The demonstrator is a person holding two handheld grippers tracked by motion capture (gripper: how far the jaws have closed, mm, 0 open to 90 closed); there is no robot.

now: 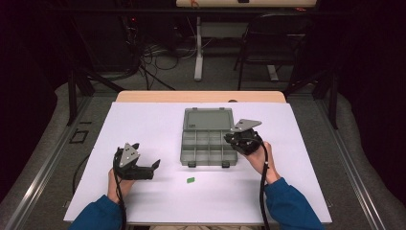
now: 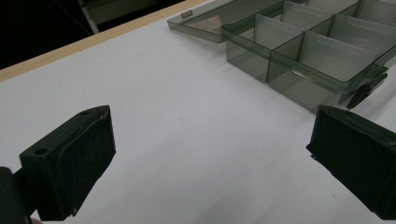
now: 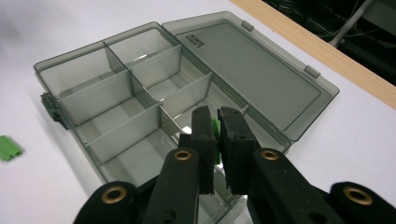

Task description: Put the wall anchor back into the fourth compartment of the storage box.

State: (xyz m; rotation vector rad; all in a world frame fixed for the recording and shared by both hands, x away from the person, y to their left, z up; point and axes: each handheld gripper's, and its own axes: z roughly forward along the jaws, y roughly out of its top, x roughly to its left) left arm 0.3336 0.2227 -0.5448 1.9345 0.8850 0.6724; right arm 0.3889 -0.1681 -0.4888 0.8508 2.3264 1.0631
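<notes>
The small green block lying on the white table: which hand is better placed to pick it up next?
Probably the left. The left tool is open and beside the small green block. The right tool is shut on another green piece over the grey plastic compartment box.

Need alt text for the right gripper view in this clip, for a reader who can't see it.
The right gripper, jaws closed on a small green piece, hangs over an open grey compartment box on a white table. The box's lid lies flat behind it, and another green piece lies on the table beside the box.
</notes>
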